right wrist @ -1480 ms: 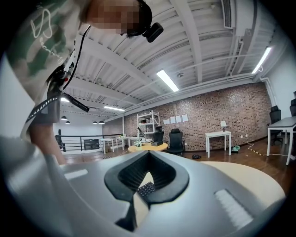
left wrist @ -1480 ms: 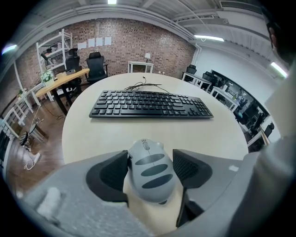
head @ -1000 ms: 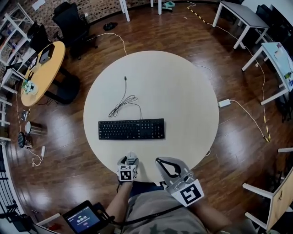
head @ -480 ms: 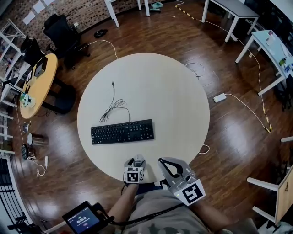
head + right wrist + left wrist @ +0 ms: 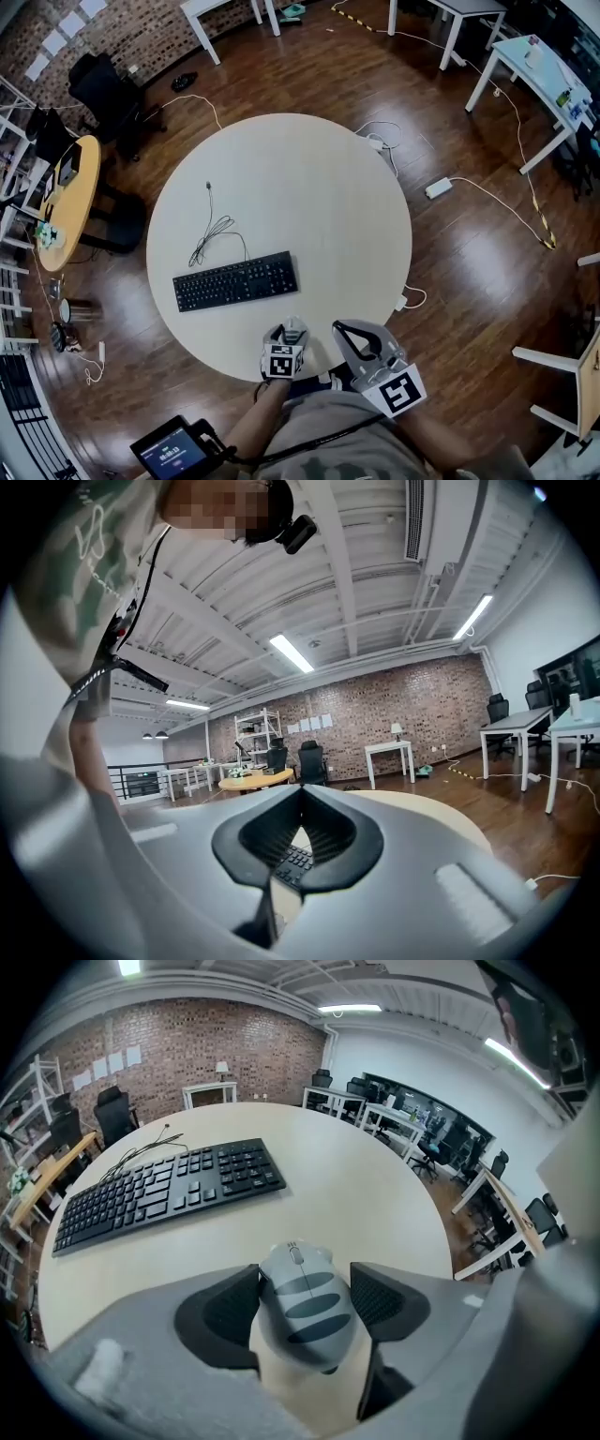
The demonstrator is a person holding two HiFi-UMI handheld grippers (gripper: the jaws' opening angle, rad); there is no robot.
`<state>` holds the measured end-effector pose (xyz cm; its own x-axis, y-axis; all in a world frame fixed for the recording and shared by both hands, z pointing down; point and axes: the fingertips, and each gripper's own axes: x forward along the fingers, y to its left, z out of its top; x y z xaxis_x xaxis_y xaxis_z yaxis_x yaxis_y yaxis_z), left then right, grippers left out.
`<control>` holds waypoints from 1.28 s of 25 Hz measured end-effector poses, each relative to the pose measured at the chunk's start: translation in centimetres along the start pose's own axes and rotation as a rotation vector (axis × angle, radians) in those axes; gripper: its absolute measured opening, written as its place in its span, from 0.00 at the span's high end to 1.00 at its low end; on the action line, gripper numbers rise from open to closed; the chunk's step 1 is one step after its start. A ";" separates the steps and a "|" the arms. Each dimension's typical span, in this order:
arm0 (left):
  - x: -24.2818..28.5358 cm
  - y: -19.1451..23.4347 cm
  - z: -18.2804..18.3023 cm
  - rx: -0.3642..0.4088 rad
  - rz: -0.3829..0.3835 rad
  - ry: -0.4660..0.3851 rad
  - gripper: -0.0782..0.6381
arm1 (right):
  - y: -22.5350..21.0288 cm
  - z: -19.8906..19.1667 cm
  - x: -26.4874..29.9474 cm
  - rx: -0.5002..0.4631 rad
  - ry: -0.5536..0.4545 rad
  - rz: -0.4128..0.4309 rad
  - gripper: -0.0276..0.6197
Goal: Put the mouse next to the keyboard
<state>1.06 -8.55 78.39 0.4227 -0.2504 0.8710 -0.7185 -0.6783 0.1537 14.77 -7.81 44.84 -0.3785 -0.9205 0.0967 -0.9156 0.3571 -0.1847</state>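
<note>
A black keyboard (image 5: 234, 281) lies on the round beige table (image 5: 319, 206), left of centre, and its cable (image 5: 211, 234) curls away behind it. My left gripper (image 5: 289, 330) hovers over the table's near edge, to the right of and nearer than the keyboard. It is shut on a grey mouse with dark stripes (image 5: 305, 1312), which sits between the jaw pads (image 5: 225, 1312) and points toward the keyboard (image 5: 159, 1190). My right gripper (image 5: 339, 328) hangs beside it at the table edge, with its jaws (image 5: 302, 789) shut and nothing in them.
A wooden floor surrounds the table, with loose cables and a white power brick (image 5: 438, 187) on the right. A yellow round table (image 5: 66, 202) and a black chair (image 5: 98, 89) stand at the left. White desks (image 5: 539, 66) are at the back right. A small screen (image 5: 169, 448) hangs near my body.
The head view has shifted, so the table and keyboard sit further left and lower in the frame. Both grippers stay at the near edge. The left one still holds the mouse.
</note>
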 end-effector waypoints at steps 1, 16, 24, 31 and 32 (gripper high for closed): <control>0.1 -0.5 0.3 0.011 -0.008 0.002 0.45 | -0.5 0.1 -0.2 0.000 -0.003 -0.012 0.95; 3.5 -6.0 5.3 0.181 -0.094 0.010 0.45 | -10.1 -1.4 -5.6 0.051 0.012 -0.291 0.95; 5.0 -8.2 7.7 0.243 -0.138 0.036 0.45 | -13.6 -2.4 -8.8 0.056 0.021 -0.414 0.95; 7.2 -10.3 10.6 0.302 -0.169 0.031 0.45 | -15.9 -2.1 -9.9 0.050 0.024 -0.460 0.95; 7.6 -10.6 11.1 0.319 -0.173 0.032 0.45 | -16.3 -2.0 -10.2 0.049 0.024 -0.473 0.95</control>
<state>18.04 -10.91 78.25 0.5021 -0.0950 0.8596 -0.4274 -0.8913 0.1512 33.31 -3.95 48.82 0.0751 -0.9762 0.2036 -0.9809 -0.1090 -0.1610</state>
